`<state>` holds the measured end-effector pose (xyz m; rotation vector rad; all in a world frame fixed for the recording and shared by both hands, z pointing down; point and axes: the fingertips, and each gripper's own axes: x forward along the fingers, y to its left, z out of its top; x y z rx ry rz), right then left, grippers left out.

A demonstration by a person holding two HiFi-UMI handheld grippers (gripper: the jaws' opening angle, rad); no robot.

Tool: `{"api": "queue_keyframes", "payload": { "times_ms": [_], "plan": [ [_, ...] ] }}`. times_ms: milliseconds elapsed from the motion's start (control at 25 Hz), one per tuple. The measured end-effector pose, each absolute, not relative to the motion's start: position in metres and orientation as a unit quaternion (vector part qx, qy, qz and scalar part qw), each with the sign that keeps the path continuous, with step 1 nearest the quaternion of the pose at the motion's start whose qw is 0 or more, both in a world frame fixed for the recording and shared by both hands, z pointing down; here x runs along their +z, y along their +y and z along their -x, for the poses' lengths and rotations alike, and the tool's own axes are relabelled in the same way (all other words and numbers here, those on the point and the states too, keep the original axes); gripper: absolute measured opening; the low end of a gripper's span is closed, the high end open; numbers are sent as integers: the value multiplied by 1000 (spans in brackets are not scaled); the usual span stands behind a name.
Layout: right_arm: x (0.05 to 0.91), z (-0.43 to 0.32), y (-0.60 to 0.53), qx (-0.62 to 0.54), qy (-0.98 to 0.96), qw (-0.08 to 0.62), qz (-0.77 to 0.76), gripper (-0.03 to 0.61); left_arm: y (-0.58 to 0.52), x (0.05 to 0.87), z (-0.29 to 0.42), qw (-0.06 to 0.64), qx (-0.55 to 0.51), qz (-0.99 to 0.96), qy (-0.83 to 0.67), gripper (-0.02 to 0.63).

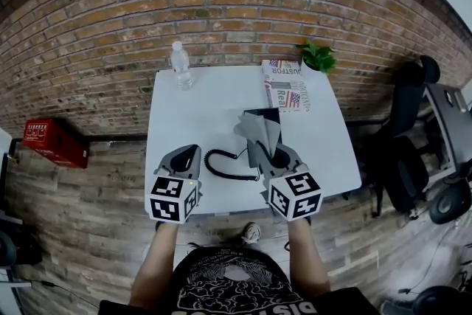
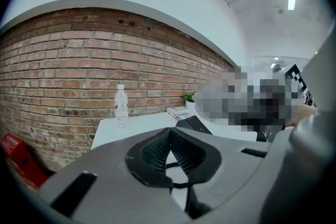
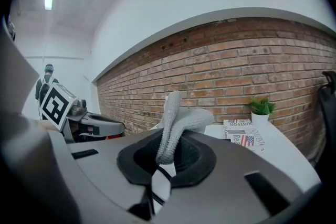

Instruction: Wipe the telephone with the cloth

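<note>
Your right tongs point(image 1: 279, 153) pinch the cloth point(image 1: 259, 130); your left tongs point(image 1: 190, 151) are pressed together, empty.
On the table point(image 1: 214, 96), the phone point(image 1: 263, 115) lies just ahead of the right tongs, under the cloth. You'd best lower until the fabric lies flat, then sweep gently, clear of the cord point(image 1: 221, 167).

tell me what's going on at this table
A person stands at a white table with a gripper in each hand. The right gripper is shut on a grey cloth, held over the black telephone. The left gripper is shut and empty, beside the coiled cord. Whether the cloth touches the phone is unclear.
</note>
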<state>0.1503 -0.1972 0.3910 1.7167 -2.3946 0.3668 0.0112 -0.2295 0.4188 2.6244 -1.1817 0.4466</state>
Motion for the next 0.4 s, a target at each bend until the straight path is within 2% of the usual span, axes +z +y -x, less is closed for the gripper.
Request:
{"api": "queue_keyframes", "payload": {
  "times_ms": [400],
  "plan": [
    [393, -152, -197, 126, -808, 82, -569, 11, -225, 423, -16, 115, 156, -894, -404, 6]
  ]
}}
